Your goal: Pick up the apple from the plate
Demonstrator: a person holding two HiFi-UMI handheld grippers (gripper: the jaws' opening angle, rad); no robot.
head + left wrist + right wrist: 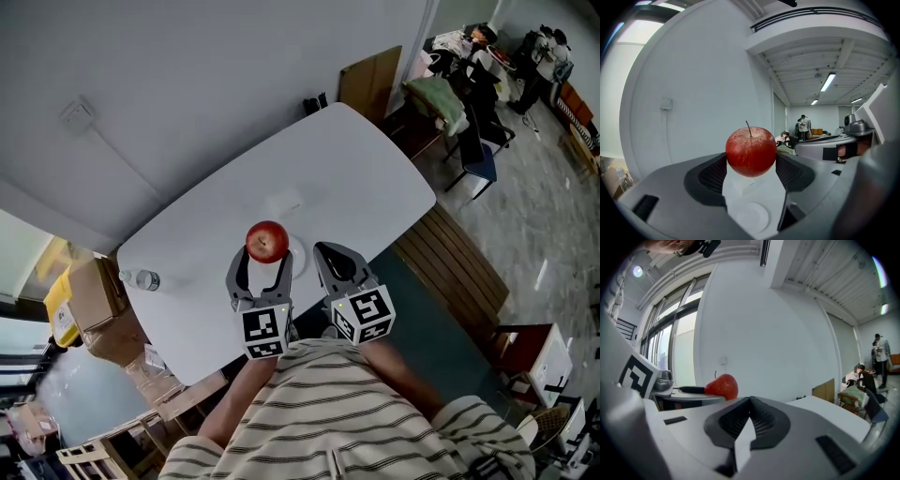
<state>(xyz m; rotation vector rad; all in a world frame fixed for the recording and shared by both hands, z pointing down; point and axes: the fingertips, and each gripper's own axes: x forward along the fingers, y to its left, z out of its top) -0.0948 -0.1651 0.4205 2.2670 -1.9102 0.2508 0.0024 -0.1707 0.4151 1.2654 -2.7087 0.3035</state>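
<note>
A red apple with a thin stem is clamped between the jaws of my left gripper. In the left gripper view the apple hangs above the white table, with the small white plate lower down and empty. From the head view only a sliver of the plate shows to the right of the apple. My right gripper is just right of the left one, its jaws shut with nothing between them. The apple shows at the left of the right gripper view.
The white table stands against a pale wall. A water bottle lies near its left edge, cardboard boxes beyond it. A wooden bench runs along the right side; a chair and clutter stand further back.
</note>
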